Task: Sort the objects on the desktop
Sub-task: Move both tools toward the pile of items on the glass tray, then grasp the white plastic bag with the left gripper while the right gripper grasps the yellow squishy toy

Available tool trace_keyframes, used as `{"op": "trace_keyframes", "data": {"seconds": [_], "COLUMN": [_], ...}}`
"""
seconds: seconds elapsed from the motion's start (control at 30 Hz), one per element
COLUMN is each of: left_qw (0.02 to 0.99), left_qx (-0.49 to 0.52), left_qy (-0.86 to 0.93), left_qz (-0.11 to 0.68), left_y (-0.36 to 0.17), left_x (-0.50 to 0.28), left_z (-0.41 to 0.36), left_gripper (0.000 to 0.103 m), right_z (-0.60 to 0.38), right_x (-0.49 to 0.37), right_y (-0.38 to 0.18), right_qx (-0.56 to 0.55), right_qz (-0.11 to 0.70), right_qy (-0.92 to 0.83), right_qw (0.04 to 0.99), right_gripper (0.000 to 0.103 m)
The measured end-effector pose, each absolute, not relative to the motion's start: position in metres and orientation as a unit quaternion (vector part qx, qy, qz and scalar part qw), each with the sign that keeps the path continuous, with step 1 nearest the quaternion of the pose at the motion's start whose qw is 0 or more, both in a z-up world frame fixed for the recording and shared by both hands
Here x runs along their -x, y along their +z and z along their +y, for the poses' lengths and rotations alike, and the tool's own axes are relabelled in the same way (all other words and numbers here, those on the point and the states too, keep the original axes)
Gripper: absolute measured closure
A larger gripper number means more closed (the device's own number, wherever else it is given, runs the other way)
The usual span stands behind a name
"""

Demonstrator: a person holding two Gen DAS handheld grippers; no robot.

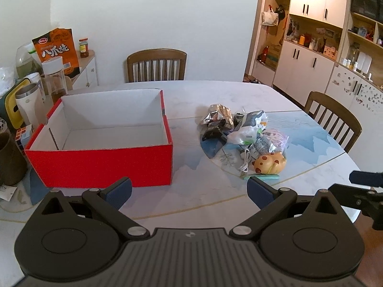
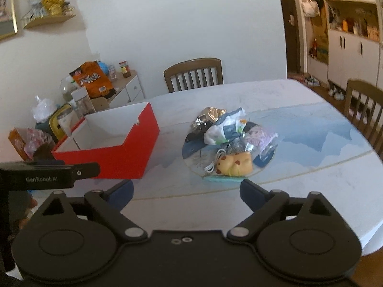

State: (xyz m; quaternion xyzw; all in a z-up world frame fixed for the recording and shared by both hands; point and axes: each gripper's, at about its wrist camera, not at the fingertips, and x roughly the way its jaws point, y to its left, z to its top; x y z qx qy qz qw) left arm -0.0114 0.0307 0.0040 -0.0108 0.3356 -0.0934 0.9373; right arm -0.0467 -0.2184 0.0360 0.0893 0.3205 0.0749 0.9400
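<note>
Hovering above the worktop, left claw and right claw gape empty, red box and clutter pile just ahead.

Two wooden chairs, cabinets behind

Matt red cardboard box; glossy marble-look table; crinkled foil wrappers.

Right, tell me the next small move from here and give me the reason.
Probably ease the right gripper forward and down toward the spotted yellow squishy toy. It sits at the near edge of the pile, just ahead of the open, empty jaws, while the red box stands empty to the left, ready to receive it. The left gripper is also open and empty.
</note>
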Motion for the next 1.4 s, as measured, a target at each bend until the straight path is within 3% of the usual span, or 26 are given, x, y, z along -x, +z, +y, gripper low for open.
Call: {"op": "trace_keyframes", "data": {"seconds": [0.83,1.4], "left_qw": [0.938,0.926], "left_qx": [0.006,-0.008], "left_qy": [-0.107,-0.133], "left_qz": [0.328,0.354], "left_y": [-0.012,-0.044], "left_x": [-0.039,-0.076], "left_z": [-0.005,-0.050], "left_gripper": [0.000,0.000], "right_z": [-0.256,-0.267], "right_x": [-0.041,-0.103], "right_y": [0.007,-0.039], "right_qx": [-0.048,-0.020], "right_qz": [0.342,0.399], "right_qy": [0.069,0.081], "right_qw": [0.936,0.913], "right_gripper": [0.026,0.025]}}
